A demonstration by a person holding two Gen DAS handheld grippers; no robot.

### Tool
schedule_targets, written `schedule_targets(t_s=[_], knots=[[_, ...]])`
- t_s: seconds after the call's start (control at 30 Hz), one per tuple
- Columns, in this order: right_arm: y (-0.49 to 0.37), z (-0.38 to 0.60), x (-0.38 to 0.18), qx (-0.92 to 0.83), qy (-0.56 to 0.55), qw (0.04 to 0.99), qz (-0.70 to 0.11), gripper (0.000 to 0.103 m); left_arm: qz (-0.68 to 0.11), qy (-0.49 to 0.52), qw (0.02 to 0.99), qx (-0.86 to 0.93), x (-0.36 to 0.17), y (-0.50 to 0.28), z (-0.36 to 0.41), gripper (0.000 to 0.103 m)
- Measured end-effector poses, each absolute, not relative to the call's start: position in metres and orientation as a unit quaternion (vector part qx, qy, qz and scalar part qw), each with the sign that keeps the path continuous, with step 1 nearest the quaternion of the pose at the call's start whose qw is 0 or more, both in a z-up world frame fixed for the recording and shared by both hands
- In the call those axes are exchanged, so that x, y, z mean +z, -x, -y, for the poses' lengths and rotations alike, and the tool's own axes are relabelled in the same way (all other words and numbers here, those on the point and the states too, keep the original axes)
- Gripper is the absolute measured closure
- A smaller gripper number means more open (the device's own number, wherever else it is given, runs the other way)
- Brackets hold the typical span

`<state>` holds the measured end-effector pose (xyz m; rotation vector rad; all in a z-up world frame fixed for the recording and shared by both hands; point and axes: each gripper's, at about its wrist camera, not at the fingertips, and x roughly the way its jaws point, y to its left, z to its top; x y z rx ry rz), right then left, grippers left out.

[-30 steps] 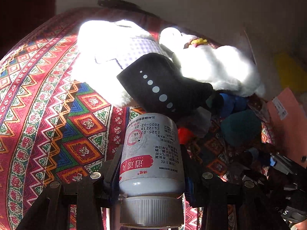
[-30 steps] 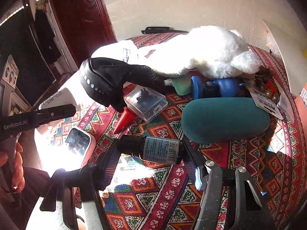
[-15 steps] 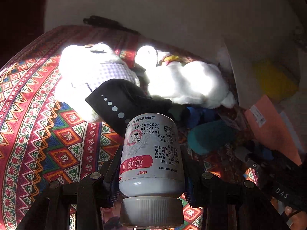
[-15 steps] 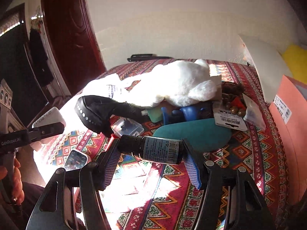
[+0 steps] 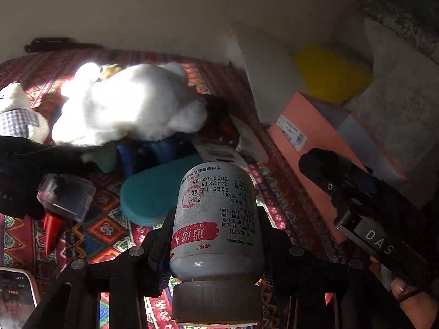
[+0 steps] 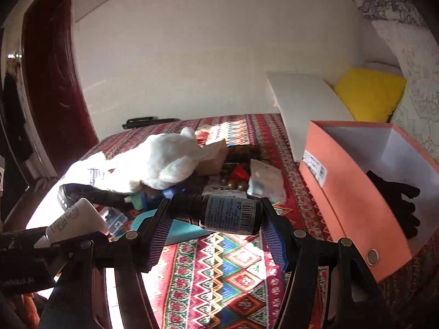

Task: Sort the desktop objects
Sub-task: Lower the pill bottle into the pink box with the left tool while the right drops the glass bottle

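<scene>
Home, a lived-in private room. Table under a red patterned ethnic cloth [image 6: 219,274], pushed against a plain white wall [image 6: 192,54]. Dark red wooden door [image 6: 52,82] at left, clothes hanging beside it. White plush toy [image 6: 170,161] at the table's far edge, yellow cushion [image 6: 370,96] and floral bedding [image 6: 411,54] past the right edge.

Both tongs, left [image 5: 216,235] and right [image 6: 216,216], clamped, raised.
</scene>
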<state>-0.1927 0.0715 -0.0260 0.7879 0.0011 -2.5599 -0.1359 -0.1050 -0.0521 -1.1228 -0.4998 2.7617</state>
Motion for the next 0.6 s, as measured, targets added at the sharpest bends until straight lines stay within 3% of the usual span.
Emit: schedule_targets(t_s=[0.33,0.6], knots=[[0.231,-0.178,-0.005,-0.959,-0.255,0.097,0.073,0.037,0.115,0.367,0.132,0.914,-0.028,0.198,0.006,0.059],[0.285,-0.264,-0.018,-0.955,-0.258,-0.015,0.144,0.037,0.076,0.361,0.179,0.912,-0.006,0.246,-0.075,0.059]])
